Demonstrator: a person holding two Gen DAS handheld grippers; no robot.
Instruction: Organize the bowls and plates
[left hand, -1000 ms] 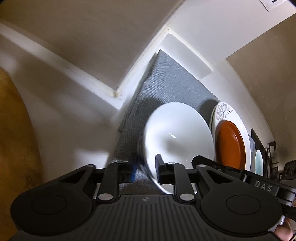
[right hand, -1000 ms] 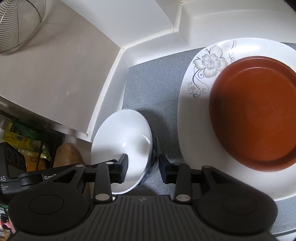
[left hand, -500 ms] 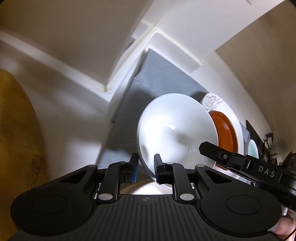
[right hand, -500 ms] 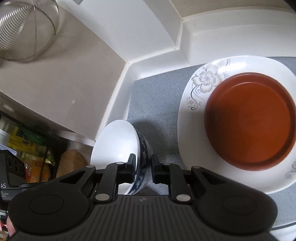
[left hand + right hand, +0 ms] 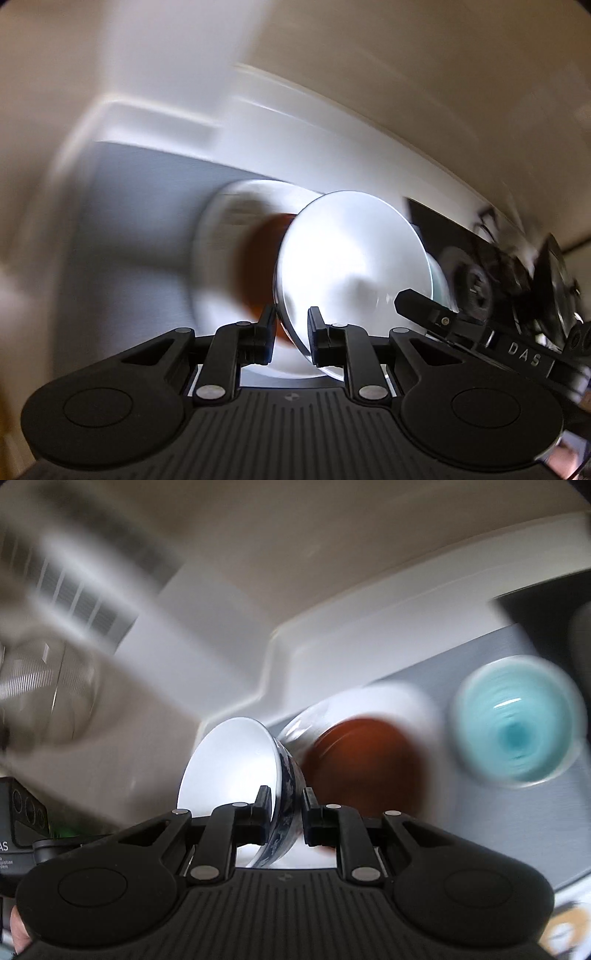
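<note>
Both grippers clamped on the same white bowl (image 5: 351,266), one on each side of the rim: left gripper (image 5: 291,325) pinching the near edge, right gripper (image 5: 282,805) pinching rim too, with the blue-patterned outer wall (image 5: 286,805) squeezed between its fingers. Bowl up in the air, tipped, hanging over the grey mat (image 5: 140,206), just in front of the brown plate (image 5: 365,764) sitting on the white floral plate (image 5: 221,236). Light blue bowl (image 5: 517,723) off to the right on the same mat.

Looks like a carry across toward the stack or the blue bowl. Best bet: keep both grips level with each other, no twisting one against the other or the rim slips. Slow down before the set-down, everything heavily blurred from speed. Watch the brown plate's edge on the way over.

Versus half a second back: bowl much further right, now overlapping the brown plate instead of sitting left of it. Blue bowl newly in the right wrist view, wire basket mostly swung out. Same pinch on the rim as before.
</note>
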